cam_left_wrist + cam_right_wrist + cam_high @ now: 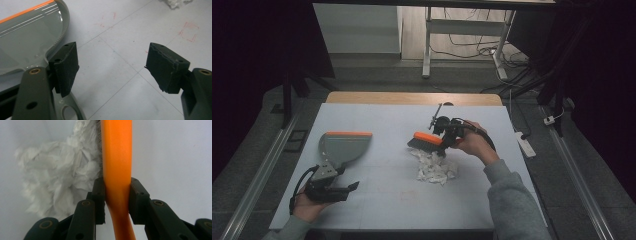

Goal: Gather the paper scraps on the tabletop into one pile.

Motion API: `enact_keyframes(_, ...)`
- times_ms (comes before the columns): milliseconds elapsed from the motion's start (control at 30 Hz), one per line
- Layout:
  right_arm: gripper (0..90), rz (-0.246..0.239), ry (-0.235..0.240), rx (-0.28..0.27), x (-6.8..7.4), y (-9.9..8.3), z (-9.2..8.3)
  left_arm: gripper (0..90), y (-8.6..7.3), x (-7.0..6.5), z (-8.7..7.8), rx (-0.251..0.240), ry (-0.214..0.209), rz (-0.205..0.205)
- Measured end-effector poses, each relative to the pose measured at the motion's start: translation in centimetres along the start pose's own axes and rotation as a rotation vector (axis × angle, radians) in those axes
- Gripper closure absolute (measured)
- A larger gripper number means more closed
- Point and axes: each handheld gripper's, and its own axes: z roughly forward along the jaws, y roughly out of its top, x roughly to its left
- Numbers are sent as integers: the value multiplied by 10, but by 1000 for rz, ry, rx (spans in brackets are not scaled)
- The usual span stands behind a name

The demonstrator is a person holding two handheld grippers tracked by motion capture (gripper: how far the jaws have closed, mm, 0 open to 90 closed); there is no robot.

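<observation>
the right gripper (117,200) has its two black jaws clamped on the orange handle of the brush (117,157), one pad pressed against each side of it, and the handle runs straight up from between the fingers and on past their tips. just beyond the fingertips, on the side of the left-hand pad in the right gripper view, lies a pile of crumpled white paper scraps (57,177) on the pale table (175,157), and the brush's bristles meet its edge. in the high view the brush (427,140) sits at the far edge of the scraps (435,167), held in the right gripper (451,131). the left gripper (111,67) has its jaws standing wide apart with only bare table between the pads; the grey dustpan (27,42) with its orange lip lies just outside and partly under the left-hand finger. in the high view the left gripper (346,190) rests near the dustpan's (343,146) handle end, well apart from the scraps.
</observation>
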Motion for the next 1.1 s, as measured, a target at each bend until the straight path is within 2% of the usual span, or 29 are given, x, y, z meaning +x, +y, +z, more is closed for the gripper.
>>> enact_keyframes(133,692,23,-20,-31,1,-14,-13,271,1,0,0,-1,0,1)
enact_keyframes(233,692,77,-43,-93,-2,-20,-26,270,1,0,0,1,0,0)
enact_keyframes(367,692,109,-42,-162,-5,-25,-37,270,0,0,0,0,1,-2)
enact_keyframes(600,691,166,-3,-225,-4,-28,-37,270,0,0,0,1,0,-1)
enact_keyframes(767,691,210,-15,-236,2,-31,-36,270,1,0,0,0,1,-1)
enact_keyframes(900,692,257,-37,-250,6,-45,-34,270,1,-1,0,-2,1,-1)
enact_keyframes(1100,692,342,-62,-332,14,-77,-41,270,1,-1,1,-1,3,-2)
